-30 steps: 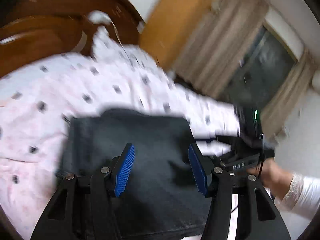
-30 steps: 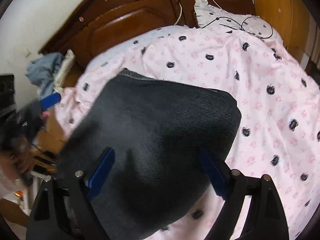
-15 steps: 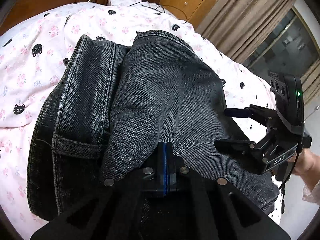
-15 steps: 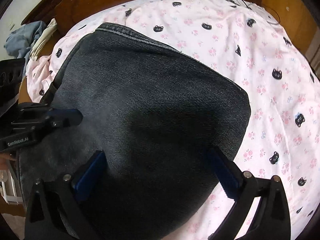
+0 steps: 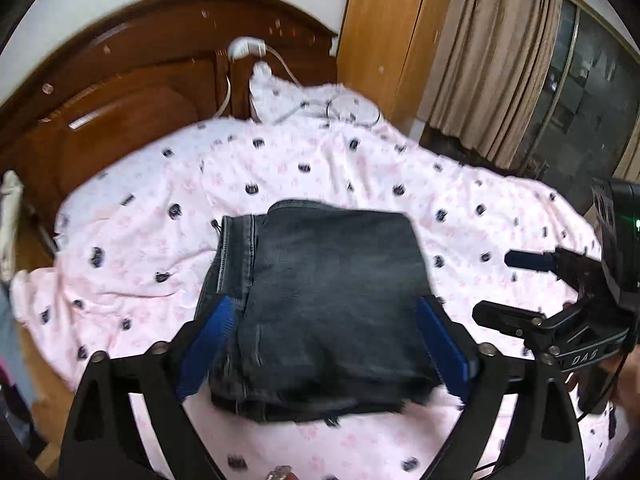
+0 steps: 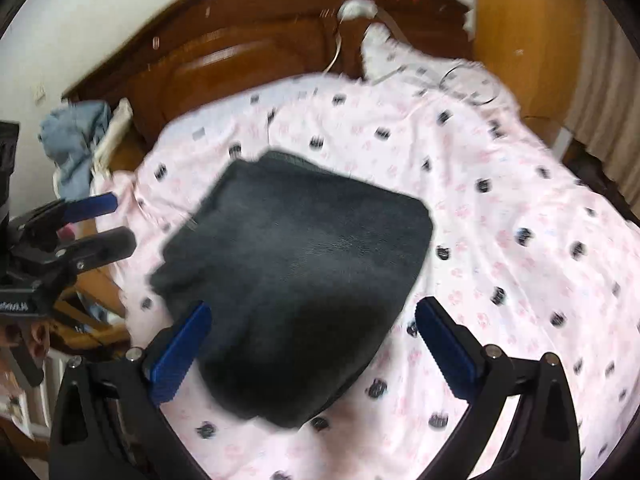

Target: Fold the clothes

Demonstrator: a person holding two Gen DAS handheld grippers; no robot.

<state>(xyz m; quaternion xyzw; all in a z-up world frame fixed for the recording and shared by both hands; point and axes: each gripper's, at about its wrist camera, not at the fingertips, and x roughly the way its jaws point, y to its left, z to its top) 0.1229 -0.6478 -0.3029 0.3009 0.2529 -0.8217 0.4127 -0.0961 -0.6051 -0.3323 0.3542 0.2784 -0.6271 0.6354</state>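
A pair of dark grey jeans (image 5: pixel 320 304) lies folded into a compact stack on the pink cat-print bedsheet (image 5: pixel 140 216). It also shows in the right wrist view (image 6: pixel 296 272). My left gripper (image 5: pixel 320 344) is open and empty, its blue pads spread either side of the stack's near edge, above it. My right gripper (image 6: pixel 308 344) is open and empty over the stack's near end. In the left wrist view the right gripper (image 5: pixel 520 288) shows at the right edge. In the right wrist view the left gripper (image 6: pixel 96 224) shows at the left edge.
A carved wooden headboard (image 5: pixel 120 92) stands behind the bed with a white power strip (image 5: pixel 246 46) and cables (image 5: pixel 336 108) on the sheet. Light blue clothes (image 6: pixel 76 136) lie at the bed's left side. A wooden wardrobe (image 5: pixel 388 32) and beige curtains (image 5: pixel 500 60) stand right.
My left gripper was shut on the jeans fabric half a second ago; it has opened and drawn back. Both grippers have pulled away and the folded jeans now rest on the bed.
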